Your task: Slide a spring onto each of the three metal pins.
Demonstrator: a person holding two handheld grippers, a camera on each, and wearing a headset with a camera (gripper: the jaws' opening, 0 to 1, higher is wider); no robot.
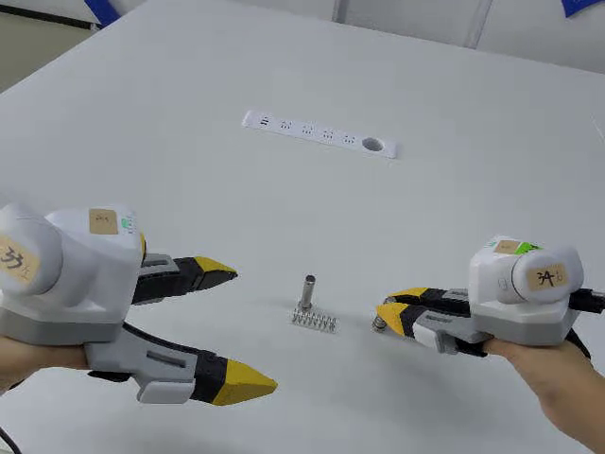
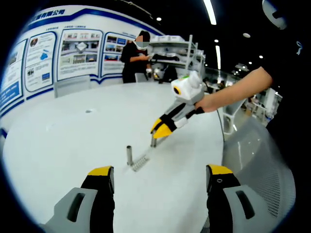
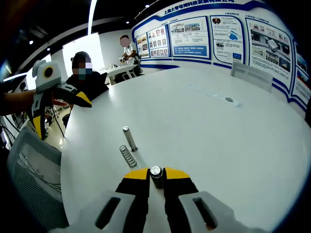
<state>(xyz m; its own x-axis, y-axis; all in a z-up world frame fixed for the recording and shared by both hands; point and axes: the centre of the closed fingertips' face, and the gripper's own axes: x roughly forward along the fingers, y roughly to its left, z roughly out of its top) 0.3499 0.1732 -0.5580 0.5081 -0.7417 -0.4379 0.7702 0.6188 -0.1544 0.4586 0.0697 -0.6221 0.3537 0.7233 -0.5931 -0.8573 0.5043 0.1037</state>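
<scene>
A short metal pin [image 1: 308, 288] [image 2: 129, 154] [image 3: 129, 138] stands upright on the white table [image 1: 189, 123]. Just in front of it a small spring [image 1: 314, 322] [image 2: 140, 162] [image 3: 128, 156] lies flat. To the right, my right gripper [image 1: 388, 315] [image 2: 160, 128] [image 3: 156, 177] is low over the table, shut on a second metal pin [image 1: 378, 323] [image 2: 153, 141] [image 3: 156, 171] whose silvery end shows between the yellow tips. My left gripper [image 1: 248, 331] [image 2: 160, 170] [image 3: 60, 115] hovers at the left, open wide with nothing between its fingers, pointing toward the pin and spring.
A white power strip [image 1: 319, 133] lies farther back on the table. A round cable hole [image 3: 230, 100] sits in the tabletop. Mesh chairs [image 3: 34, 179] [image 2: 262, 155] stand at the table's edge, and people stand beyond it.
</scene>
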